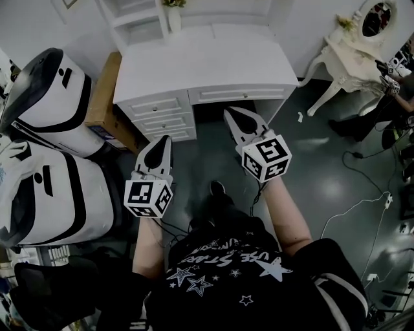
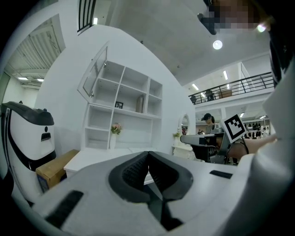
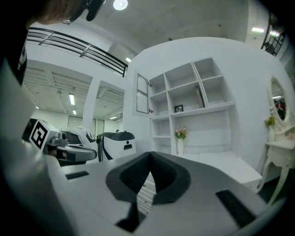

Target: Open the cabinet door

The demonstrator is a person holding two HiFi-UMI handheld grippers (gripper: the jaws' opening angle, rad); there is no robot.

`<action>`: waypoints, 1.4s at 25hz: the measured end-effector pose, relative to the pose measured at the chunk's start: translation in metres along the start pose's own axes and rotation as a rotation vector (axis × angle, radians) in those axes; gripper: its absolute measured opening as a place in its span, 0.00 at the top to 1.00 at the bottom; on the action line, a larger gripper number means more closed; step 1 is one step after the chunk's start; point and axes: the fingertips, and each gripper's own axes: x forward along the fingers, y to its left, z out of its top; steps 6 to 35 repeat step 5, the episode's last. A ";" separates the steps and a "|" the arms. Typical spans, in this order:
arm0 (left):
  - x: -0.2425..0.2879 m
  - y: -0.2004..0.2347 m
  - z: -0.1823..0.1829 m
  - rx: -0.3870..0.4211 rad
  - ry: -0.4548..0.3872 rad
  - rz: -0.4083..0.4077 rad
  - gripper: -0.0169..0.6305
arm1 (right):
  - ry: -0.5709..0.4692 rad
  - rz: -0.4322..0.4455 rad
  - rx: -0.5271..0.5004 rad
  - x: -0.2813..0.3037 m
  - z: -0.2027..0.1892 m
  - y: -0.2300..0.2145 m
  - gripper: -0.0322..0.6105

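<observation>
Both closed, empty: left tongs (image 1: 162, 143), right tongs (image 1: 234, 116); cabinet door (image 2: 94, 73) well apart, ahead, higher.

The left gripper (image 2: 148, 156) is matt plastic, the floor (image 1: 323, 184) glossy.

A white desk (image 1: 207, 61) stands at 12 o'clock. A vase of flowers (image 1: 173, 16) sits at the back of its top. White shelves (image 2: 122, 99) rise above the desk, and a small picture frame (image 2: 119, 105) stands on one. On the dark floor (image 1: 310, 168) are a brown box (image 1: 103, 97) at 10 o'clock, just beside the desk, a little white table (image 1: 343, 61) at 2 o'clock, and white cables (image 1: 352, 208) at 3 o'clock.
</observation>
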 end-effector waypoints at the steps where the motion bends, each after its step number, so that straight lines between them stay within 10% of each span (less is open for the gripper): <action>1: -0.006 -0.003 -0.004 -0.002 0.003 -0.002 0.96 | 0.005 -0.004 0.002 -0.006 -0.004 0.004 0.94; 35: -0.026 -0.013 -0.022 -0.012 0.018 -0.011 0.96 | 0.035 -0.021 0.005 -0.025 -0.024 0.016 0.94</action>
